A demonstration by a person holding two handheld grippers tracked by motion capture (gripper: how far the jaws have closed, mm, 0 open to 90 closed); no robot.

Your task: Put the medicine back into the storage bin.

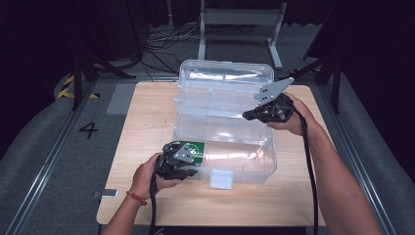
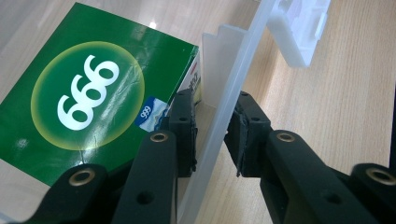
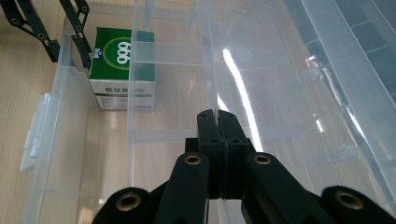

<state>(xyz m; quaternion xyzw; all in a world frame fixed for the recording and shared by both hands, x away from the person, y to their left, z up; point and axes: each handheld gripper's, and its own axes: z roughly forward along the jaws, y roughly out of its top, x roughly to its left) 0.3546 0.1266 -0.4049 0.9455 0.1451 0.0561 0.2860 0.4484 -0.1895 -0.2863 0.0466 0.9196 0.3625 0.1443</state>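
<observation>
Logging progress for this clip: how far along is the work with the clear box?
Done: the clear storage box stands open, with the green carton inside. In hand: the left gripper straddles the box's front wall without clamping it; the right gripper is shut on an inner tray wall. Left, probably: closing the lid.

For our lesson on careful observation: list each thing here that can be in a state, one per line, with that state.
Clear plastic box: open, lid tipped back, upright on the table.
Green carton: closed, lying inside the box at its left front corner.
Front latch: unfastened, hanging down.
Left gripper: fingers astride the box's front wall, a little apart.
Right gripper: fingers pressed together on a clear inner wall.
</observation>
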